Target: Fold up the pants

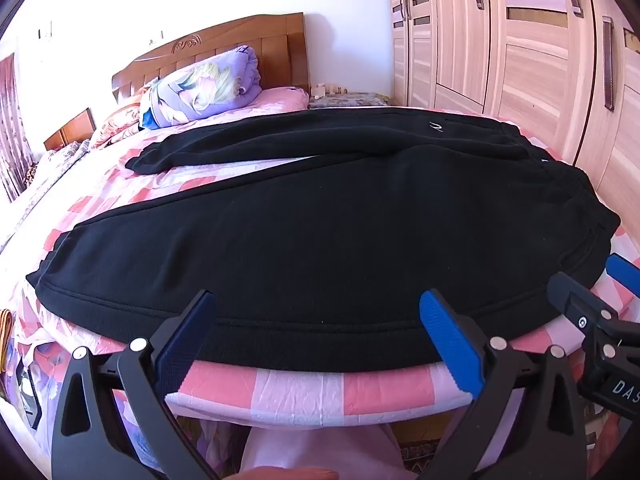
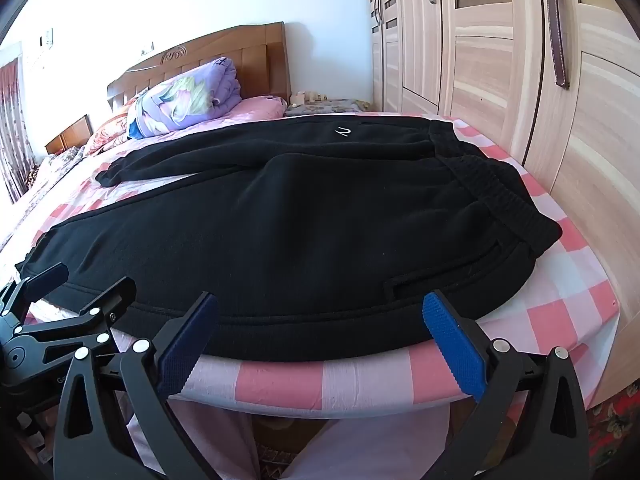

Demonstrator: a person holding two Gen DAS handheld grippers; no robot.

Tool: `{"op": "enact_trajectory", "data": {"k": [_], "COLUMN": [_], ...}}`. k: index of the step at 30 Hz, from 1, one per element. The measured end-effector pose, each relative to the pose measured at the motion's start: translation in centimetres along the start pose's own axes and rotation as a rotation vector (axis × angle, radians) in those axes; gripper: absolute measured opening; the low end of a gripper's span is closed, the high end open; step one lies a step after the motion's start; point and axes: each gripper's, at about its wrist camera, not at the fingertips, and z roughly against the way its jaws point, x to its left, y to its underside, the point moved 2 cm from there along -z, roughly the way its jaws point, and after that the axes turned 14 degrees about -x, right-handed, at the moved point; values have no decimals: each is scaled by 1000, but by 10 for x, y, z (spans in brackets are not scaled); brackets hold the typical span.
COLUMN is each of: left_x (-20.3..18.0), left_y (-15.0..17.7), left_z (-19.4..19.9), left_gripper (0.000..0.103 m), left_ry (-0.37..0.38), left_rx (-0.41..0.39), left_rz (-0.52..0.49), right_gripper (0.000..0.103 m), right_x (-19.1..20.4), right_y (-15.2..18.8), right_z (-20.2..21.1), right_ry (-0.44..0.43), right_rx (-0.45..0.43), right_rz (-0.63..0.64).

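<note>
pants: black sweatpants (image 1: 320,240) spread flat across the near end of the bed (image 1: 320,392), waistband (image 2: 492,184) toward the wardrobe side, legs running off to the left
legs: near leg (image 1: 180,256) lies along the bed edge, far leg (image 1: 224,152) angled away toward the pillow end, a strip of sheet showing between them; not yet folded
left gripper: (image 1: 320,340) jaws wide, nothing held, fingers at the near hem edge of the pants over the bed edge, mid-leg
right gripper: (image 2: 320,340) jaws wide too, nothing between them, at the same near edge but closer to the waist and a pocket opening (image 2: 408,286)
why so placed: looks like both tools line up along the near side seam so the near leg can be pinched at two spots and carried over onto the far leg; my guess only
spacing: the two grippers sit just beside each other; each shows in the other's view
contact: cannot tell if finger tips touch the cloth or hover just off it
progress: start of task, no fold made
bed cover: pink checked sheet (image 2: 560,304), smooth under the pants
risk: thick fleece, a shallow pinch may grab the top layer only
other: folded purple quilt (image 1: 208,88) by the headboard (image 1: 224,44), wardrobe (image 2: 520,60) at right, well apart from the work
</note>
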Motion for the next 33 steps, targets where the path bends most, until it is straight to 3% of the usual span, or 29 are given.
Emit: {"op": "enact_trajectory", "data": {"k": [33], "left_x": [-1], "left_y": [4], "left_z": [-1], "left_gripper": [102], "left_ry": [1], "left_rx": [5], "left_rz": [-4], "right_gripper": [99], "right_x": [-2], "right_y": [4], "right_z": [-2], "right_ry": [0], "right_rx": [5], "right_rz": [2]}}
